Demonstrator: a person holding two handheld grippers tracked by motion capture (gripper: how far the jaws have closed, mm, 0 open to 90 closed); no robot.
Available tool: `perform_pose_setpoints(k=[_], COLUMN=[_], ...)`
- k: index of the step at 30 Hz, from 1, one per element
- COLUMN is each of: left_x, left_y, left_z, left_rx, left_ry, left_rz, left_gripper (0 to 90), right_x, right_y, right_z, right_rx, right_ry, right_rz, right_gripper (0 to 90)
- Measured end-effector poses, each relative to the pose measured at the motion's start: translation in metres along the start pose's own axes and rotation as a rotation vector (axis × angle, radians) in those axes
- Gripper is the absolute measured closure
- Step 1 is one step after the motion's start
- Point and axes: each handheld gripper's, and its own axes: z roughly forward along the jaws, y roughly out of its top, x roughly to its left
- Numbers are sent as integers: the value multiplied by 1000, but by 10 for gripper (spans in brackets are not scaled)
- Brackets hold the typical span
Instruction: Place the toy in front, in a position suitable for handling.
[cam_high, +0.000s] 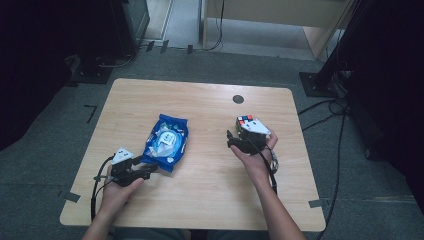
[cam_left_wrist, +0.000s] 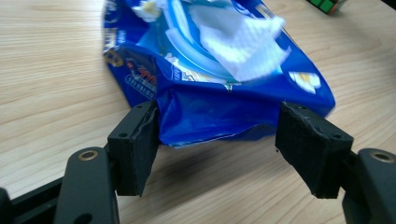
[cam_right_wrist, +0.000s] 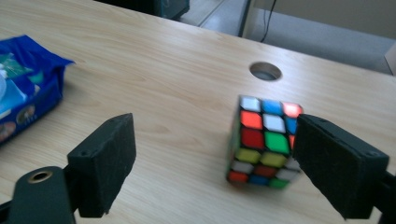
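On the wooden table (cam_high: 210, 165) I have the left gripper (cam_left_wrist: 219, 140) spread loosely around the near edge of the blue wipes pack (cam_left_wrist: 219, 100), gripping nothing, while the right gripper (cam_right_wrist: 212, 158) gapes empty beside the colour cube (cam_right_wrist: 264, 142); next, I judge, centre and close on the cube.

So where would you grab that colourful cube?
Across two opposite flat faces of the cube, probably coming in level from the person's side. It stands square on the table, and the right gripper already has open jaws, one close beside its right face.
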Motion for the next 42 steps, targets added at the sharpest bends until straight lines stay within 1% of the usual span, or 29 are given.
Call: perform_pose_setpoints(k=[1, 2, 3, 4, 7, 9, 12, 13, 15, 16, 17, 19, 20, 21, 23, 25, 26, 27, 28, 30, 31, 32, 33, 35, 36, 37, 39, 41, 42], left_x=[-2, -3, -5, -6, -4, 1, 12, 17, 27, 34, 36, 43, 46, 49, 53, 54, 52, 50, 49, 41, 36, 34, 29, 24, 22, 19, 17, 18, 21], left_y=[1, 2, 2, 2, 2, 2, 1, 1, -1, -2, -3, -5, -6, -7, -7, -7, -8, -8, -8, -8, -7, -7, -7, -7, -7, -7, -8, -7, -7], left_z=[1, 3, 5, 5, 3, -2, -11, -14, -19, -22, -24, -26, -27, -27, -30, -31, -31, -29, -28, -25, -24, -22, -20, -17, -16, -16, -16, -17, -19], left_rx=[2, 2, 4, 7, 8, -5, -28, -33, -44, -51, -54, -54, -55, -57, -67, -79, -76, -70, -67, -58, -53, -52, -45, -33, -29, -22, -18, -16, -20], left_ry=[-12, -23, -26, -24, -17, 0, 21, 36, 66, 81, 94, 120, 139, 146, 135, 107, 83, 67, 58, 35, 28, 16, 0, -27, -33, -41, -41, -34, -21], left_rz=[-2, -7, -4, 1, -2, -11, -38, -43, -60, -58, -62, -69, -76, -89, -109, -118, -108, -93, -85, -41, -19, -8, 13, 45, 55, 85, 98, 94, 85], left_gripper=[305, 305, 303, 292, 252, 208, 193, 182, 176, 158, 149, 149, 150, 150, 150, 150, 151, 157, 160, 170, 221, 245, 245, 245, 245, 245, 244, 235, 234], right_x=[-11, -11, -17, -23, -33, -43, -46, -48, -49, -49, -50, -50, -50, -50, -47, -44, -43, -42, -42, -43, -43, -42, -42, -40, -39, -39, -38, -37, -36], right_y=[-7, -7, -10, -14, -21, -27, -31, -35, -36, -37, -40, -40, -40, -40, -39, -36, -35, -34, -34, -33, -33, -32, -31, -30, -29, -29, -30, -30, -30], right_z=[-3, -3, -3, -3, 0, 8, 13, 19, 22, 24, 30, 32, 35, 38, 44, 52, 56, 62, 65, 70, 71, 73, 74, 74, 74, 74, 72, 68, 65], right_rx=[14, 14, 27, 37, 66, 94, 103, 116, 121, 124, 127, 127, 127, 131, 134, 150, 154, 160, 164, 167, 168, 161, 155, 138, 133, 131, 124, 111, 105], right_ry=[-12, -12, -20, -22, -35, -17, -18, -14, -13, -9, -8, -7, -5, -3, 3, -1, -8, -24, -35, -48, -56, -70, -78, -92, -102, -101, -99, -81, -72], right_rz=[24, 24, 37, 56, 80, 109, 118, 123, 126, 127, 128, 134, 134, 136, 137, 133, 132, 144, 155, 163, 167, 162, 158, 145, 135, 135, 117, 119, 122], right_gripper=[95, 95, 80, 57, 26, 15, 15, 15, 15, 15, 15, 15, 15, 15, 15, 17, 26, 60, 70, 112, 152, 167, 204, 334, 339, 339, 341, 341, 341])
